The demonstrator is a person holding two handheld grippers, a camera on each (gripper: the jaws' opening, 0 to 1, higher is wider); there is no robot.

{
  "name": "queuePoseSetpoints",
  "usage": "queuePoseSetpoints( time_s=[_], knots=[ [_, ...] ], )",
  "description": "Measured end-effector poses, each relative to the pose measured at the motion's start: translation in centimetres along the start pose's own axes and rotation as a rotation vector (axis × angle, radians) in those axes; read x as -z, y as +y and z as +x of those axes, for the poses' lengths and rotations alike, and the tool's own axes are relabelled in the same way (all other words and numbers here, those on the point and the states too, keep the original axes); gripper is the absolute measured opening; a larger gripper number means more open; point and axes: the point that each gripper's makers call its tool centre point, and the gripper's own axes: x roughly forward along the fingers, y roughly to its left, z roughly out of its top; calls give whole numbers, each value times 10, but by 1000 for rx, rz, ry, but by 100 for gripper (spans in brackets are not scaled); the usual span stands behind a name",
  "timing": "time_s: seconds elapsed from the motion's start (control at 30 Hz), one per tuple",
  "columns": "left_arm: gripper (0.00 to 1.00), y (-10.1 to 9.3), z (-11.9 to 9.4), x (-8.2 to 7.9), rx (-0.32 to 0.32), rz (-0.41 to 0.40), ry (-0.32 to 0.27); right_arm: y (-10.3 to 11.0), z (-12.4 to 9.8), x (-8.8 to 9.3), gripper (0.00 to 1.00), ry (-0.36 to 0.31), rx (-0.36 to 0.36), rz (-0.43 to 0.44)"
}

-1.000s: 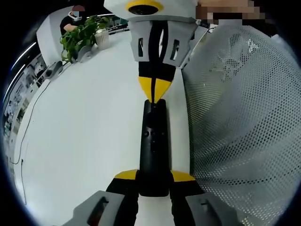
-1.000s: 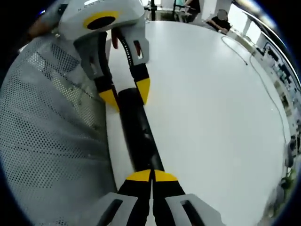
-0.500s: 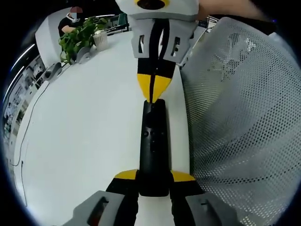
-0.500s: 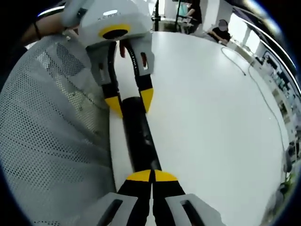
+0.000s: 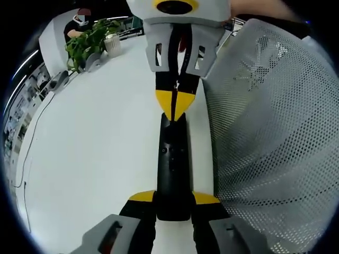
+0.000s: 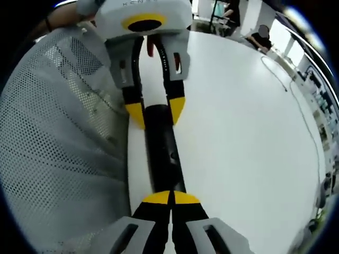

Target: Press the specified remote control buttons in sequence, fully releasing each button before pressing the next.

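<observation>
In the left gripper view, the left claw [image 5: 173, 200] sits nearest, its two yellow-tipped jaws spread just wide enough to clamp the near end of one slim black remote control [image 5: 173, 164]. The remote lies lengthwise on the white tabletop [image 5: 95, 148], pointing away. At its far end the right claw [image 5: 175, 108] comes in from above, jaws pressed together into a single yellow point that touches the remote's far tip.

In the right gripper view the same scene is seen from the other end: the right claw [image 6: 170, 198], jaws closed with no gap, rests on the near end of the remote [image 6: 165, 153], and the left claw [image 6: 154, 112] grips the far end between its parted tips.

One white mesh chair back [image 5: 270, 137] stands just beside the remote, along the tabletop's edge. The other side is open white surface. Farther off lies a thin cable [image 6: 296, 100], and one potted plant [image 5: 91, 39] stands at the far edge.
</observation>
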Motion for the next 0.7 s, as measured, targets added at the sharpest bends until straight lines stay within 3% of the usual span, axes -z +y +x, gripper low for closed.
queuePoseSetpoints(
  time_s=[0.1, 0.2, 0.37, 0.47, 0.57, 0.7],
  knots=[
    [25, 0, 0, 0, 1, 0, -5, 1, 0, 1, 0, 12, 3, -22],
    [25, 0, 0, 0, 1, 3, -2, -1, -1, 1, 0, -10, -6, 42],
    [25, 0, 0, 0, 0, 5, 1, -1, -2, 1, 0, -44, -10, 72],
    [25, 0, 0, 0, 0, 1, 1, -1, -3, 0, 0, -90, 31, 121],
    [25, 0, -1, 0, -1, -3, -1, 1, -3, 1, 0, -145, 100, 102],
    [25, 0, -1, 0, -3, -4, -2, 2, -4, 0, 0, -109, 88, 72]
  ],
)
